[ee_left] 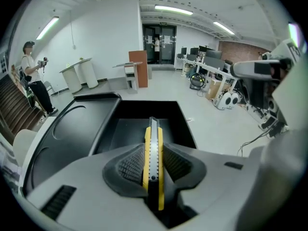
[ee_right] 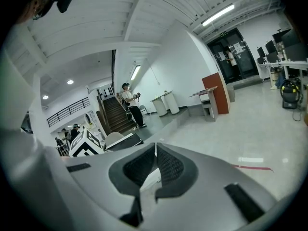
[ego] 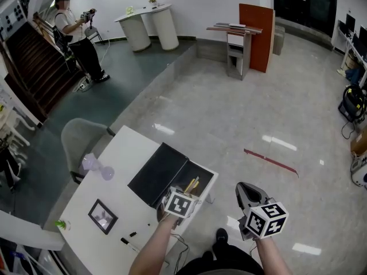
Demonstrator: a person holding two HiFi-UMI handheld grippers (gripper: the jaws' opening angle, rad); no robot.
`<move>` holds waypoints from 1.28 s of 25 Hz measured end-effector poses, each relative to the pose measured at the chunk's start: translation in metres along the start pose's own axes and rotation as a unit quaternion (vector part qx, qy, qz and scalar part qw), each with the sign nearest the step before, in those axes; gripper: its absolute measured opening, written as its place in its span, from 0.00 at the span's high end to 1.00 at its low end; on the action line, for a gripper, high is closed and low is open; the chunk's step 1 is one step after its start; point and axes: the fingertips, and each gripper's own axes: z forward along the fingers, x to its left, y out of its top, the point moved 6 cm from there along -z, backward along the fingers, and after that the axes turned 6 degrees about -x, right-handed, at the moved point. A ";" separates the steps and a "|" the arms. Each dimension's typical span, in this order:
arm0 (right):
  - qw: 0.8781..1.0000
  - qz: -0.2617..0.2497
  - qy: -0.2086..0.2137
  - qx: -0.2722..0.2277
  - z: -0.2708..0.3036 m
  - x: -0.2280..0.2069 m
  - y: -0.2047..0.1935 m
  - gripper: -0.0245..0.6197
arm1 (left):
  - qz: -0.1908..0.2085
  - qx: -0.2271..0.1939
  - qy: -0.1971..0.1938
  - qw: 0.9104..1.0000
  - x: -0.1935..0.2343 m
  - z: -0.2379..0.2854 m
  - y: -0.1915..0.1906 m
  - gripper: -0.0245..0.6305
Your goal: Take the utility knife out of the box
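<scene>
right tongs (ee_right: pixel 155 147): pads meet at tips, apparently empty | marker cube (ee_right: pixel 85 143) left | person (ee_right: pixel 129 100) by stairs (ee_right: pixel 115 117)

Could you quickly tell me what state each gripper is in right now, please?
Left gripper: closed on the yellow utility knife.
Right gripper: closed, holding nothing.

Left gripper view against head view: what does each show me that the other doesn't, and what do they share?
Only the left gripper view: the grip itself. The pads of the left gripper press on both sides of the yellow utility knife, which stands on edge. Only the head view: the small picture frame on the white table, to the left of the box. Both: the black box and its lid laid open beside it.
</scene>
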 end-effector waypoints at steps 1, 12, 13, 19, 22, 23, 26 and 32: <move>1.000 0.000 0.001 0.000 0.000 0.002 -0.001 0.96 | -0.003 -0.010 0.002 1.000 0.001 -0.002 0.000 0.79; 1.000 -0.011 0.021 -0.002 0.001 0.023 0.004 0.96 | -0.045 -0.082 0.022 0.995 0.002 -0.038 0.005 0.79; 1.000 -0.013 0.024 -0.002 0.001 0.025 0.004 0.96 | -0.046 -0.086 0.024 0.995 0.002 -0.041 0.005 0.79; 0.999 -0.021 0.041 -0.003 0.003 0.035 0.007 0.96 | -0.075 -0.127 0.038 0.988 0.004 -0.057 0.011 0.79; 0.998 -0.024 0.050 -0.004 0.006 0.042 0.008 0.96 | -0.093 -0.148 0.046 0.984 0.008 -0.069 0.015 0.79; 0.998 -0.024 0.053 -0.004 0.007 0.044 0.009 0.96 | -0.098 -0.155 0.049 0.982 0.009 -0.073 0.016 0.79; 0.997 -0.028 0.065 -0.006 0.010 0.051 0.012 0.96 | -0.111 -0.176 0.061 0.976 0.013 -0.087 0.018 0.79; 0.996 -0.037 0.083 -0.005 0.015 0.061 0.015 0.96 | -0.143 -0.221 0.087 0.961 0.024 -0.115 0.019 0.79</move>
